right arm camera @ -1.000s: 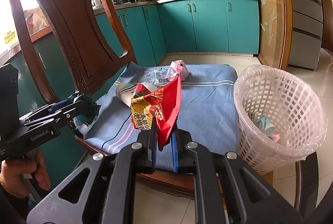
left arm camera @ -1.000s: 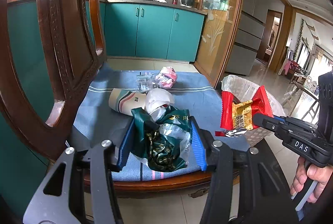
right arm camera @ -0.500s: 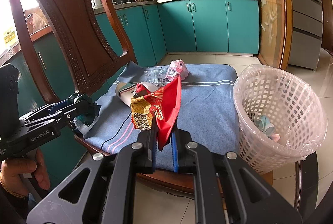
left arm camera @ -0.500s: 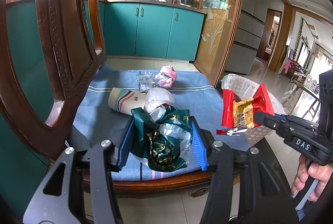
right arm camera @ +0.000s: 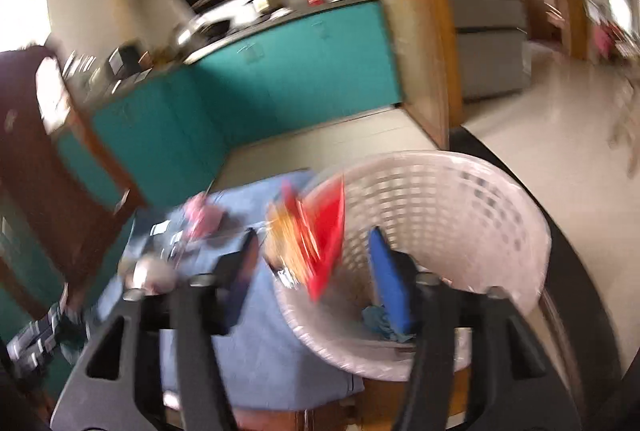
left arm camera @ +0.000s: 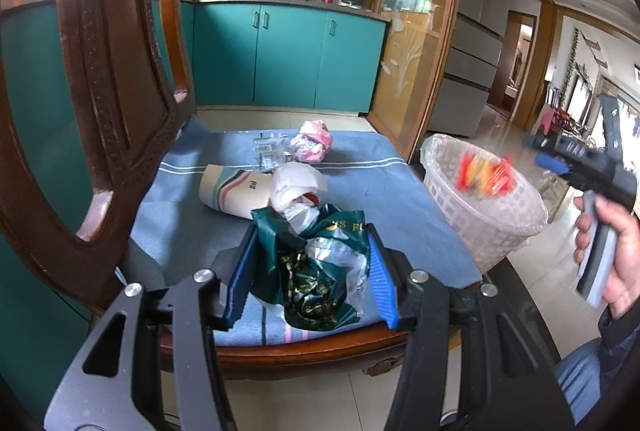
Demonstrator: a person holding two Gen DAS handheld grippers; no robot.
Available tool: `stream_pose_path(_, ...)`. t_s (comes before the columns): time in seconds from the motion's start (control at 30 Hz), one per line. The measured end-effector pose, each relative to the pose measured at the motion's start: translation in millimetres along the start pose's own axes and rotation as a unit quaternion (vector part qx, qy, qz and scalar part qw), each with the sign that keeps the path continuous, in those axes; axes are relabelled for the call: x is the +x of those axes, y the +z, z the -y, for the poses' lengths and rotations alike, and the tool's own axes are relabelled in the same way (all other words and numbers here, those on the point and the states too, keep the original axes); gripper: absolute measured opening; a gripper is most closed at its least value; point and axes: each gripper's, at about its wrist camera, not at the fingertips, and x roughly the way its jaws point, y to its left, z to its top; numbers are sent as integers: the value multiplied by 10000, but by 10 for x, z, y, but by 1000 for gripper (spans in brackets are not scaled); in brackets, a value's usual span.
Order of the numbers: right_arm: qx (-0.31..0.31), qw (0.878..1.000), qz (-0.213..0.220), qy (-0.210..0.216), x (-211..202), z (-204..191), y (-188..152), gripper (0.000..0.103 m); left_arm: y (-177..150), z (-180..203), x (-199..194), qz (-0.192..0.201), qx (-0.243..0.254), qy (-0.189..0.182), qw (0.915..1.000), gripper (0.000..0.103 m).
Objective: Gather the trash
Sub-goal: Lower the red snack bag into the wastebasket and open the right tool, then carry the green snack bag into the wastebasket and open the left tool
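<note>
My left gripper is shut on a crumpled dark green bag over the front of the blue chair cushion. My right gripper is open above the white basket, and also shows, blurred, in the left wrist view. The red and gold snack wrapper hangs free between the open fingers at the basket's rim. In the left wrist view the wrapper is a blur over the basket. A paper cup, white plastic, a clear wrapper and a pink wrapper lie on the cushion.
The carved wooden chair back rises close on the left. Teal kitchen cabinets stand behind, tiled floor all around. Some trash lies in the basket's bottom. The right wrist view is motion-blurred.
My right gripper swung right over the basket and opened, letting go of the red and gold wrapper, which is now loose at the rim. My left gripper has stayed put with the green bag.
</note>
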Motion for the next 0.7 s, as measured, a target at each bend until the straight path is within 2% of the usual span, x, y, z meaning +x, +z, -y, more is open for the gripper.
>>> stream_pose_path(0.13,539,9958,732,108,-436,194,37,91,-19,91,32,-37,154,-84,9998,52)
stream_pose_path(0.17,622,9944,852,92,-493,230,46,93,-13,135,45,-45,196,-140,9997,52)
stream_pose_path(0.33,1034,9889,1066,-27,-577,433,93,94,173,570,195,-111,386,-684,9968,52)
stream_pose_path(0.47,1318,9837,1207,-207,-601,509,75,94,640,1404,511,5,797,-1371,9873,53)
stream_pose_path(0.5,1364,9829,1215,-246,-609,546,83,94,755,1610,601,27,876,-1527,9844,55)
stream_pose_path(0.57,1474,9811,1224,-287,-610,598,82,94,926,1944,798,0,927,-1870,9780,70)
stream_pose_path(0.6,1488,9807,1235,-291,-614,606,86,94,971,2067,912,-81,961,-1952,9760,89)
stream_pose_path(0.7,1451,9808,1271,-304,-622,565,90,94,979,2215,1259,-380,669,-1724,9820,91)
